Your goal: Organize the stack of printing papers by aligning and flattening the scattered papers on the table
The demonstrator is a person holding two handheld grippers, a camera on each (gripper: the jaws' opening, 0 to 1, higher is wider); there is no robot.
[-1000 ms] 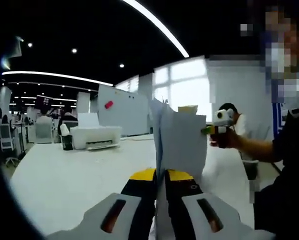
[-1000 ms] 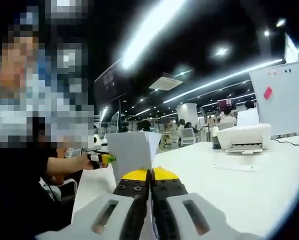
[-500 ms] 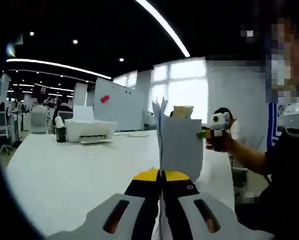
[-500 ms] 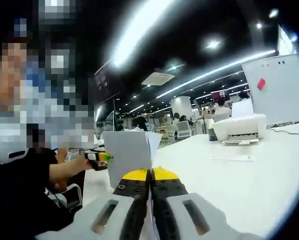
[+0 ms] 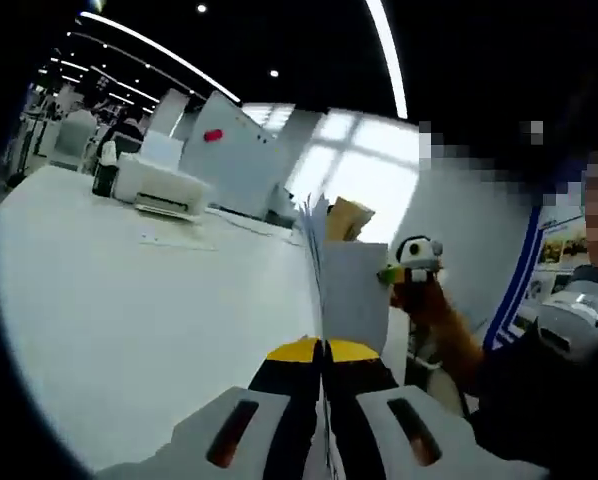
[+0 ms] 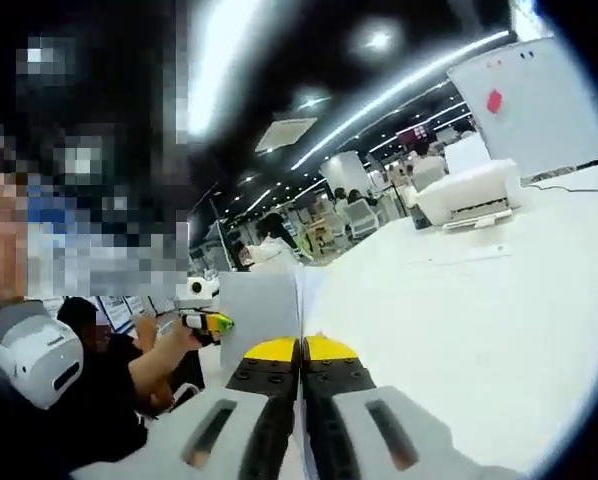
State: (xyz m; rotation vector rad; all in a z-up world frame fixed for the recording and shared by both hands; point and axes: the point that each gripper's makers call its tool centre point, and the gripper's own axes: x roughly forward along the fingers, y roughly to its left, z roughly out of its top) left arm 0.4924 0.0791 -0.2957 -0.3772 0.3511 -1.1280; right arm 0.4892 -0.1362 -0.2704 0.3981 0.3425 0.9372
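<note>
**Papers held up on edge, ready to be tapped straight**

The papers (image 5: 351, 290) stood up in the air above the white table (image 5: 129, 310), held between the two grippers. The left gripper (image 5: 324, 352) had its yellow-tipped jaws squeezed together on one side of the stack. The right gripper (image 6: 301, 350) pinched the other side the same way, with the sheets (image 6: 264, 310) rising just past its tips. In the left gripper view, the other gripper (image 5: 411, 262) showed at the far edge of the stack, held in a hand (image 5: 429, 300). In the right gripper view, the other gripper (image 6: 207, 322) showed at the far edge too.

The top edges of the sheets looked a bit uneven and fanned out. So I think the lining-up step was going on and was not finished. The next move would likely be to bring the stack down and tap its bottom edge on the table so the sheets slide level. That needs a softer pinch, or the sheets cannot slip. Then the stack must be laid flat.

A printer (image 5: 159, 190) and a whiteboard (image 5: 234, 160) stood far off.

Compared with a second earlier, both views had rolled, so the table now slanted. The pinch on the stack looked the same.
</note>
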